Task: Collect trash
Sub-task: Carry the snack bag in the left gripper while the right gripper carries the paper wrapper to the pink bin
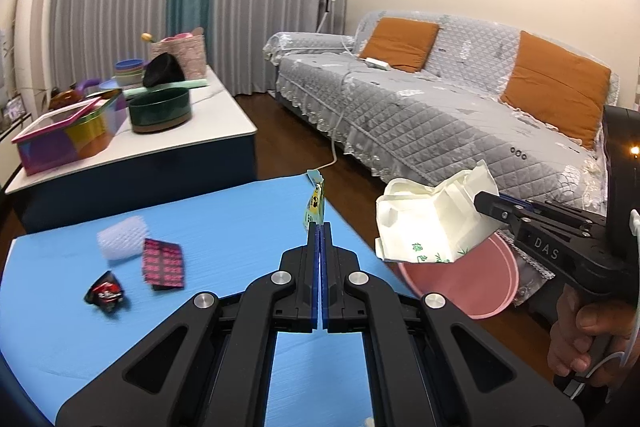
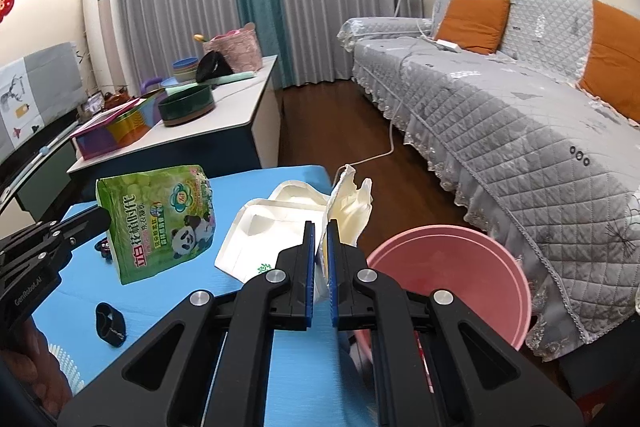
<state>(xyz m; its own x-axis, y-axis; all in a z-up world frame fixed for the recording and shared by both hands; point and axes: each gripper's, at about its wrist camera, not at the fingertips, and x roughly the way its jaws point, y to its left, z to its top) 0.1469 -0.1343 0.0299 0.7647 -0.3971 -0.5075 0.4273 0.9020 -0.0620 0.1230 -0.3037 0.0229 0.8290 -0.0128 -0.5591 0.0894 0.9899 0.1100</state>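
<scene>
Both jaws pinch trash (green pouch (image 2: 160, 219), white carton (image 1: 432, 215)).

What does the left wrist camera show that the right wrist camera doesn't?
Only the left wrist view shows the white foam net and the red patterned wrapper lying on the blue table. Only the right wrist view shows the green panda bag face-on and a black band. Both show the white paper bag held in the right tongs, the pink bin and the sofa.
</scene>
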